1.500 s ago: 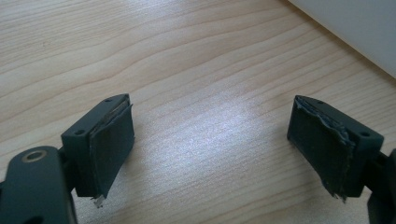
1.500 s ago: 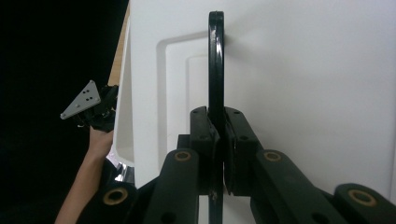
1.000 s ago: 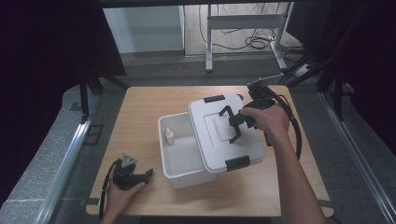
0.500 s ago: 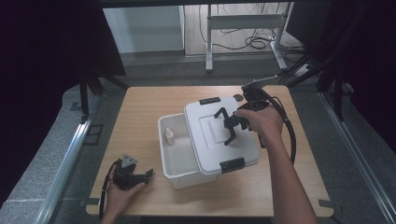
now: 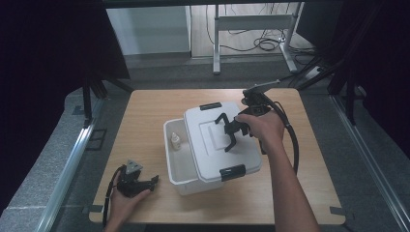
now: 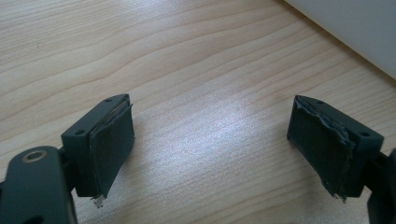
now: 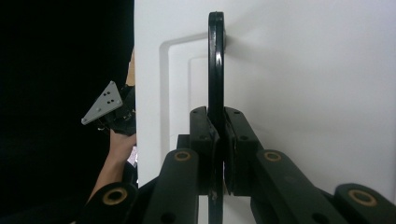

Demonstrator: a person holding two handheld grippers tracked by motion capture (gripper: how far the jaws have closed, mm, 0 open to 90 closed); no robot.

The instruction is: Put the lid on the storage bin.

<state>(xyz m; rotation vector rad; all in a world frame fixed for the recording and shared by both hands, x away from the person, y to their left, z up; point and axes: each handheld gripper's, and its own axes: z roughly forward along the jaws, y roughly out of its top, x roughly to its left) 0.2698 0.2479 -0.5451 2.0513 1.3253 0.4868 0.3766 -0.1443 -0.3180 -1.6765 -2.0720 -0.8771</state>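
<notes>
The right gripper (image 5: 231, 131) pinches the black handle (image 7: 215, 65) of the white lid (image 5: 212, 145), which lies skewed over the right part of the box (image 5: 176, 166). The lid looks light, stiff and slick, so the handle is the sound hold. The left gripper (image 5: 140, 182) rests wide open at the table's (image 5: 145, 111) near left.

One table (image 5: 145, 111). One white bin (image 5: 180, 166), one white lid (image 5: 208, 140) on it. One black handle (image 7: 215, 60) on the lid, two black latches (image 5: 232, 171) at the lid's ends. One small bottle (image 5: 176, 140) inside the bin. Two grippers: left gripper (image 5: 153, 181), right gripper (image 5: 229, 135). Two hands (image 5: 263, 128), two cables (image 5: 290, 145). One desk frame (image 5: 251, 29) behind the table.
</notes>
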